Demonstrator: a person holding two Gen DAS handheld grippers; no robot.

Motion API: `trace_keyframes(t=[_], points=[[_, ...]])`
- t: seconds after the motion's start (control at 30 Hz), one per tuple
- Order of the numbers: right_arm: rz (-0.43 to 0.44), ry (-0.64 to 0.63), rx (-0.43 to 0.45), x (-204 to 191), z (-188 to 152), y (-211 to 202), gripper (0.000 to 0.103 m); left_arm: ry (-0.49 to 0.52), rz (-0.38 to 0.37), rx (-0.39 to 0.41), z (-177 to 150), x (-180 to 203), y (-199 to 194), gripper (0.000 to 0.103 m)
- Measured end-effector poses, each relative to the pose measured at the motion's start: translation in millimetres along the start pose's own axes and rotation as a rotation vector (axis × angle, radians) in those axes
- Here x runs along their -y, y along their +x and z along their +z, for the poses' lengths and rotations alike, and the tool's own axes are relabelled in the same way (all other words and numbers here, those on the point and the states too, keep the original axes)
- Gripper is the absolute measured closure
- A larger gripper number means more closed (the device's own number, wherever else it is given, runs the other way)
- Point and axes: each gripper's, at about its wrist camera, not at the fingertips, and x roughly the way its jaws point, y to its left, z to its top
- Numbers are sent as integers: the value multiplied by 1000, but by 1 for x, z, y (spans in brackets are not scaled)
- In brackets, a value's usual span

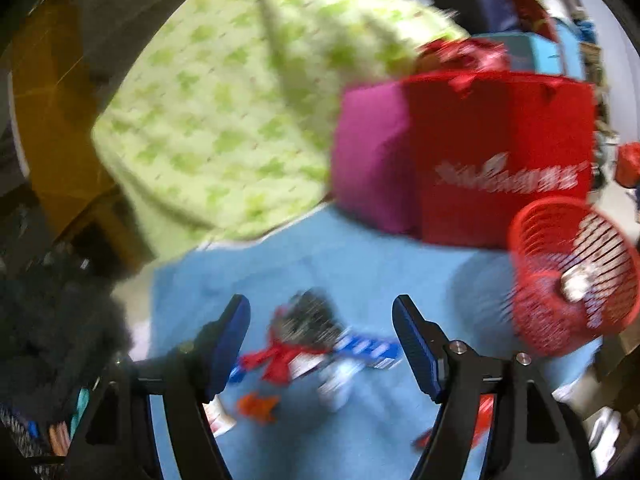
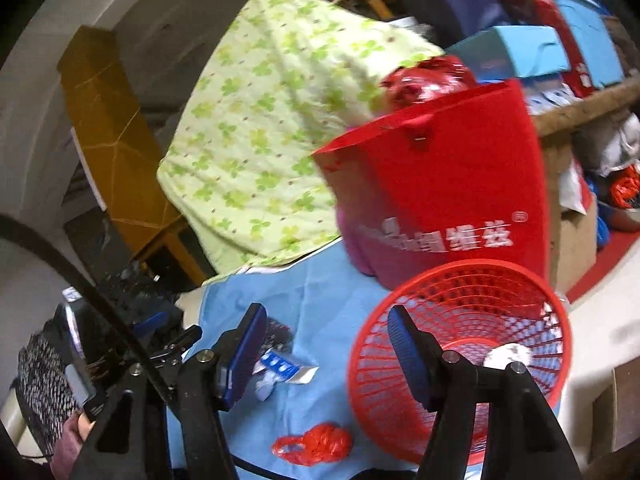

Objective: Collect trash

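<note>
Left wrist view, motion-blurred: the left gripper (image 1: 320, 344) hung over a blue cloth (image 1: 360, 256) with its jaws spread and nothing pinched between them. Below the gap lay scattered trash: a dark crumpled wrapper (image 1: 308, 316), a red scrap (image 1: 280, 360), a blue-and-white wrapper (image 1: 368, 350) and an orange scrap (image 1: 258, 406). A red mesh basket (image 1: 536, 320) stood to the right with a pale wad (image 1: 576, 284) inside. Behind it stood a red bag (image 1: 500, 160) and a green-patterned cloth (image 1: 224, 100).

Right wrist view: the right gripper (image 2: 324, 344) likewise had its jaws apart and empty, its right finger in front of the red mesh basket (image 2: 400, 392), which held a white wad (image 2: 508, 358). On the blue cloth (image 2: 320, 300) lay a blue-and-white wrapper (image 2: 280, 368) and a red plastic bag (image 2: 320, 444).
</note>
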Motion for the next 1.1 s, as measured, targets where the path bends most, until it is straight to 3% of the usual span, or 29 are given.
trace_keyframes(t=[0.1, 0.2, 0.27, 0.33, 0.47, 0.53, 0.6, 0.83, 0.93, 1.1], points=[[58, -46, -76, -24, -14, 12, 36, -53, 45, -88, -36, -32, 19, 29], [132, -35, -208, -39, -41, 39, 36, -120, 86, -188, -77, -60, 38, 29], [125, -48, -308, -48, -68, 66, 36, -170, 103, -252, -103, -74, 48, 29], [90, -50, -424, -52, -104, 104, 36, -216, 120, -313, -130, -88, 55, 29], [-148, -203, -463, -47, -145, 165, 36, -246, 133, -352, -158, -97, 52, 29], [-244, -229, -533, -31, -159, 198, 37, -247, 136, -356, -166, -101, 49, 29], [-275, -209, -578, -19, -168, 217, 38, -253, 142, -358, -171, -104, 47, 29], [-212, -239, -539, -34, -153, 194, 59, -297, 134, -358, -175, -113, 46, 29], [-132, -211, -442, -45, -128, 161, 59, -317, 135, -351, -175, -117, 45, 29], [-106, -243, -148, -61, -59, 82, 59, -341, 163, -359, -179, -129, 42, 29]])
